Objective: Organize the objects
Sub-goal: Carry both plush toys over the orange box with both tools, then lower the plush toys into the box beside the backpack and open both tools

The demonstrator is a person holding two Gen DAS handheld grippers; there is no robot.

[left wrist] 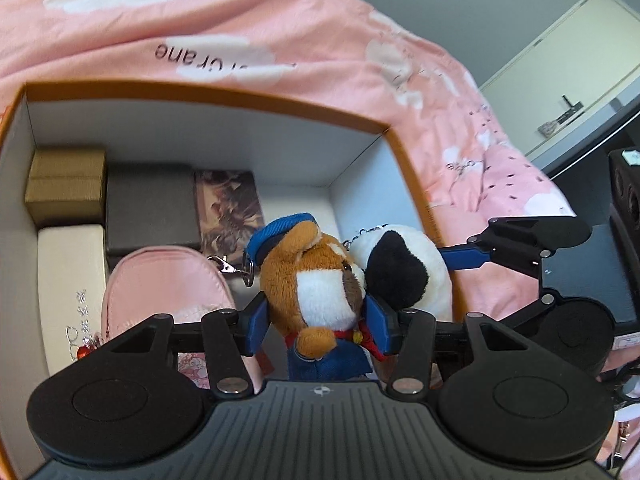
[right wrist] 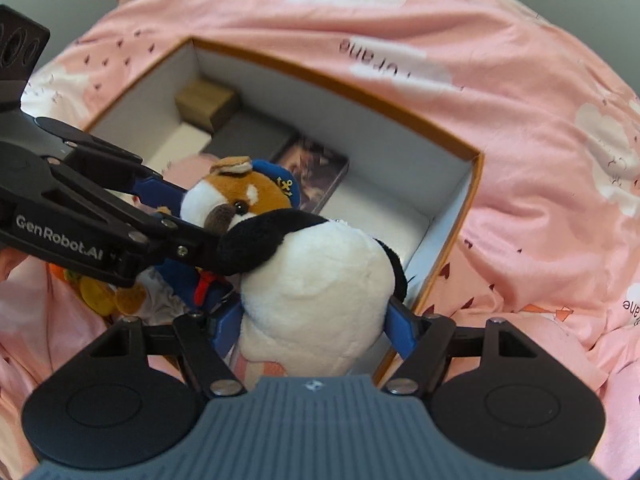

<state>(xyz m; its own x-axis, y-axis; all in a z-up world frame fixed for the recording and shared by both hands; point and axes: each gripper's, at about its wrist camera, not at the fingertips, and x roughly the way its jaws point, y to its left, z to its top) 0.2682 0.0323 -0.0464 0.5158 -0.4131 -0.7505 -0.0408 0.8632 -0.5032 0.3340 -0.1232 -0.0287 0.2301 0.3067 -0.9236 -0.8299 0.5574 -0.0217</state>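
My left gripper [left wrist: 318, 330] is shut on a brown and white plush dog [left wrist: 316, 284] with a blue cap, holding it over the open orange-rimmed box [left wrist: 200, 94]. My right gripper [right wrist: 316, 316] is shut on a white and black plush toy [right wrist: 316, 276], pressed against the dog [right wrist: 240, 196] at the box's near right corner. The white plush [left wrist: 400, 268] shows beside the dog in the left wrist view, with the right gripper [left wrist: 520, 248] behind it. The left gripper [right wrist: 120, 220] comes in from the left in the right wrist view.
Inside the box [right wrist: 440, 140] lie a gold box [left wrist: 66, 186], a dark grey box [left wrist: 150, 204], a patterned box [left wrist: 230, 208], a white case [left wrist: 72, 288] and a pink pouch [left wrist: 168, 284]. A pink bedspread [right wrist: 520, 160] surrounds the box. A white cabinet [left wrist: 580, 60] stands far right.
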